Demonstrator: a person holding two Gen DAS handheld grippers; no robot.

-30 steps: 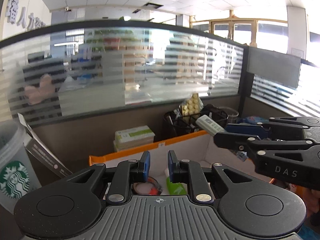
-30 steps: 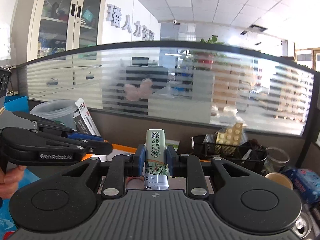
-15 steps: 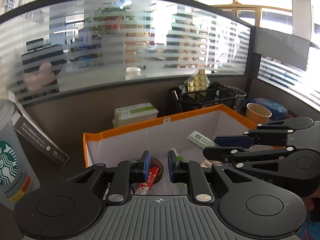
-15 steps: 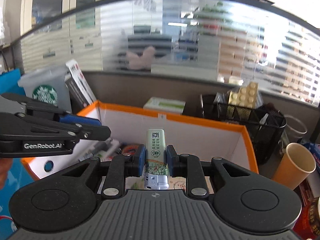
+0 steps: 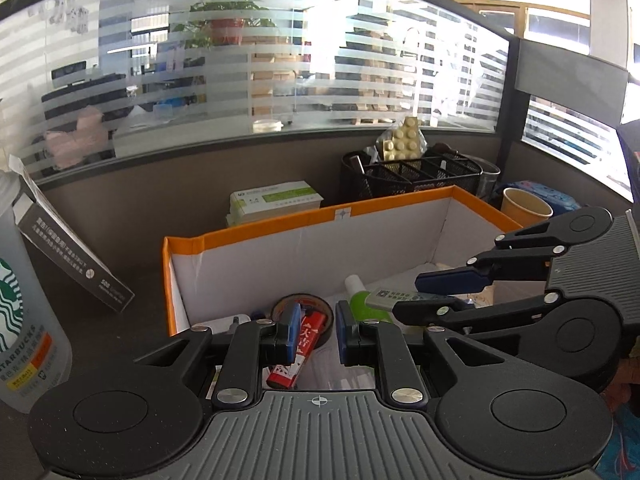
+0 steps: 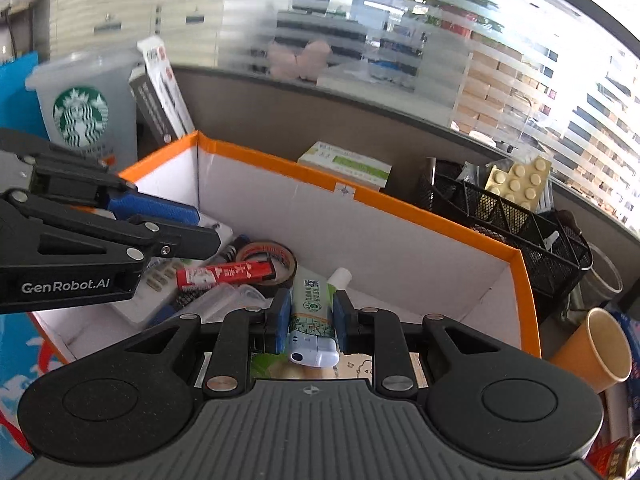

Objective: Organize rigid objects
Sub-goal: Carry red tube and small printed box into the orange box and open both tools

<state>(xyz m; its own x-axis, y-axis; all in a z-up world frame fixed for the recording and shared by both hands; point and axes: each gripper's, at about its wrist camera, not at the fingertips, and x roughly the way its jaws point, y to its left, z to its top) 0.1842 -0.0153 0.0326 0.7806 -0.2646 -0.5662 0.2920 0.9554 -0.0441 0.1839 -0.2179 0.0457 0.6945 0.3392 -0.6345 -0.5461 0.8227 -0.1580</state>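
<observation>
The right gripper [image 6: 308,322] pinches a green-printed lighter [image 6: 311,320] above the orange-rimmed box [image 6: 440,216]. The left gripper [image 5: 317,336] hangs over the box slightly parted, holding nothing, above a red lighter [image 5: 294,354].

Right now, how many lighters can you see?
2: a green lighter clamped in the right gripper, and a red lighter lying across the tape roll. Clutter may hide others.

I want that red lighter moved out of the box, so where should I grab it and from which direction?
Grip the red lighter across its narrow width at mid-body, coming from above. It lies flat, propped across the tape roll, with its long sides exposed. The left gripper is empty and hovers nearest it, so it probably suits.
</observation>
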